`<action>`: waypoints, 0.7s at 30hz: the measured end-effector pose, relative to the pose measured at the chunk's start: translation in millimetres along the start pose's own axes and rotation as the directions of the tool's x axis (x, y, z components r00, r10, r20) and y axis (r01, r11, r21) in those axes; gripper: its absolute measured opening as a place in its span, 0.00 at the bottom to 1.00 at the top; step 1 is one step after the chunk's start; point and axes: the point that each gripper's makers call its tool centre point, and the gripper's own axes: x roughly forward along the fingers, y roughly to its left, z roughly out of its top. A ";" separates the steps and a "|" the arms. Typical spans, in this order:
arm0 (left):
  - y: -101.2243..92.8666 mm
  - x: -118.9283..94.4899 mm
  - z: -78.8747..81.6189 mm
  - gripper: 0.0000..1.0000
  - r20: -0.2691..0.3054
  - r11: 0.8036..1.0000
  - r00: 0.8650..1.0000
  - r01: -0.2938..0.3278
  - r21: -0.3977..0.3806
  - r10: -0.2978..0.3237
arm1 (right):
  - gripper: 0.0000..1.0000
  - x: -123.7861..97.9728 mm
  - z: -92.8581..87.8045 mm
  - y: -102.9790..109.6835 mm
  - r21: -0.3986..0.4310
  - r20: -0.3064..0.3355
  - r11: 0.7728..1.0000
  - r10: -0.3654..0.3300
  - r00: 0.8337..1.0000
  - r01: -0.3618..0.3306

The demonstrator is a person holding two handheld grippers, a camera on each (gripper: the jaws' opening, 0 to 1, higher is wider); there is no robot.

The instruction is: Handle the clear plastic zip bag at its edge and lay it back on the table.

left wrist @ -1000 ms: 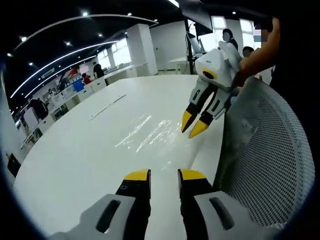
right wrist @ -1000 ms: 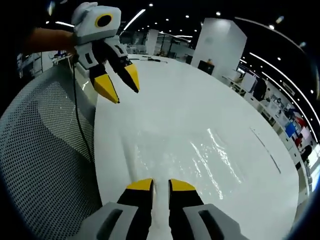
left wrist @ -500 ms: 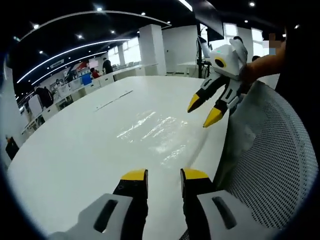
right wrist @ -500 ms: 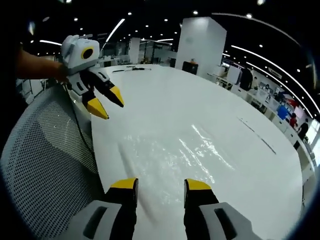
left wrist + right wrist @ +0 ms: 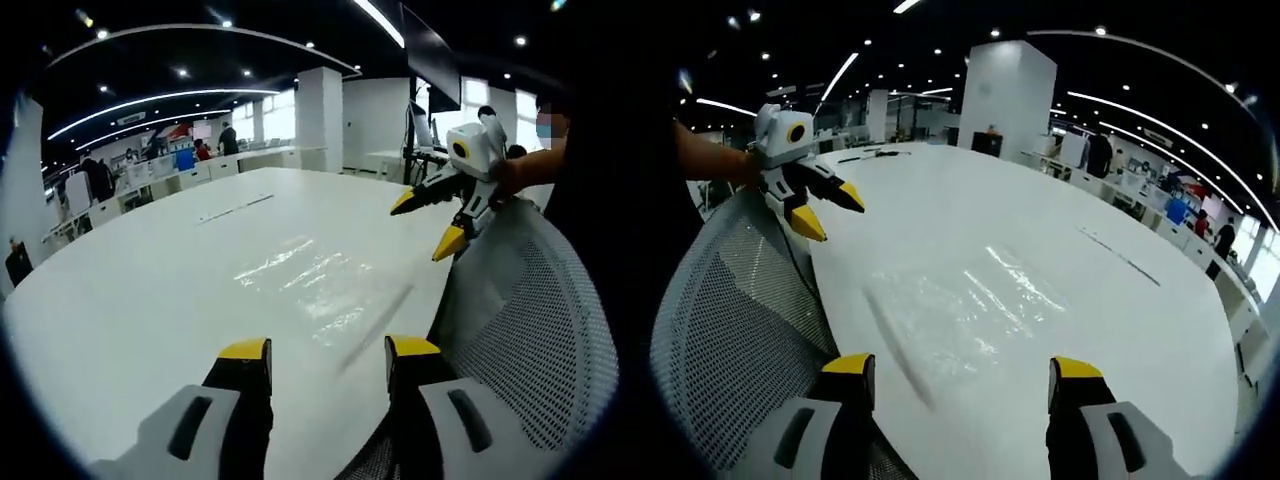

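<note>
The clear plastic zip bag [image 5: 315,285] lay flat on the glossy white table [image 5: 130,300]. The left gripper [image 5: 328,360] and right gripper [image 5: 962,378], yellow-tipped, were spread, holding nothing. No writing was legible.

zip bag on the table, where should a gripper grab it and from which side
Judging by its pose, take the zip bag by the edge nearest the chair, coming in low from that side. It lies flat on the white table, so only a thin border can be pinched. Both grippers, left and right, are open.
</note>
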 end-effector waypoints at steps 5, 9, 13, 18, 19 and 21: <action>-4.6 -1.2 -2.0 0.52 0.017 1.000 1.000 0.004 -0.017 -0.004 | 0.82 -6.5 -1.4 -0.9 0.062 0.039 0.998 -0.008 0.999 0.005; -8.1 -1.7 -1.1 0.57 0.013 1.000 1.000 0.015 -0.011 -0.015 | 0.89 -11.3 -7.1 0.1 0.108 0.059 0.994 -0.015 0.998 0.008; -7.7 -2.0 2.4 0.66 0.029 1.000 1.000 0.005 -0.026 -0.005 | 0.98 -14.4 -8.9 2.0 0.109 0.090 0.994 -0.028 0.996 0.018; -9.5 -1.6 6.7 0.75 0.064 0.999 0.998 0.002 -0.039 0.001 | 1.00 -16.0 -8.5 1.3 0.130 0.104 0.991 -0.040 0.994 0.026; -9.9 -1.2 8.2 0.77 0.072 0.999 0.997 0.002 -0.040 0.000 | 1.00 -15.9 -9.2 1.2 0.129 0.102 0.991 -0.041 0.994 0.028; -10.5 -0.3 10.8 0.81 0.084 0.999 0.996 0.002 -0.047 0.002 | 1.00 -15.4 -10.3 1.4 0.125 0.097 0.992 -0.041 0.994 0.029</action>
